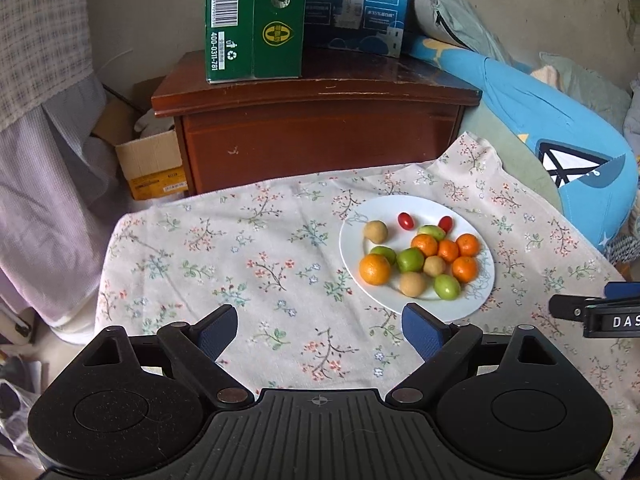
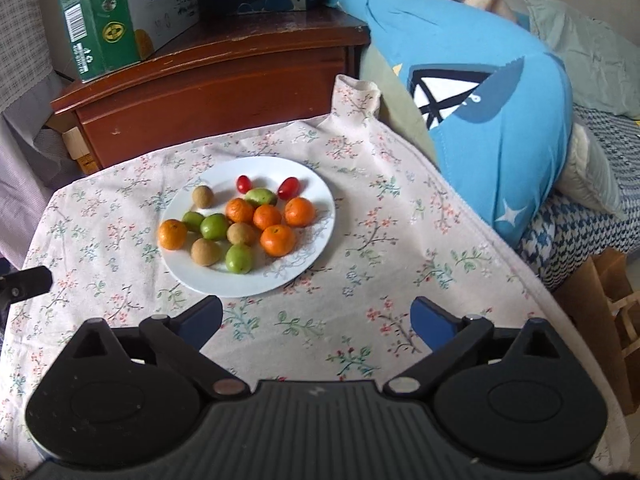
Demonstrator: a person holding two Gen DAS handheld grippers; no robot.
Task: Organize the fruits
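Note:
A white plate (image 1: 352,236) (image 2: 316,196) sits on a floral cloth and holds mixed fruit: several oranges (image 1: 374,269) (image 2: 278,240), several green fruits (image 1: 410,260) (image 2: 239,258), three tan longans (image 1: 412,284) (image 2: 205,251) and two red cherry tomatoes (image 1: 405,220) (image 2: 288,187). My left gripper (image 1: 320,330) is open and empty, hovering over the cloth left of and nearer than the plate. My right gripper (image 2: 316,322) is open and empty, hovering near the plate's front edge. The right gripper's finger (image 1: 568,306) also shows at the left wrist view's right edge.
The floral cloth (image 1: 240,264) (image 2: 400,240) covers a low surface. A wooden nightstand (image 1: 316,120) (image 2: 208,80) with a green carton (image 1: 252,20) and a blue carton (image 1: 360,4) stands behind. A blue cushion (image 1: 552,148) (image 2: 480,100) lies to the right. A cardboard box (image 1: 152,164) stands at the left.

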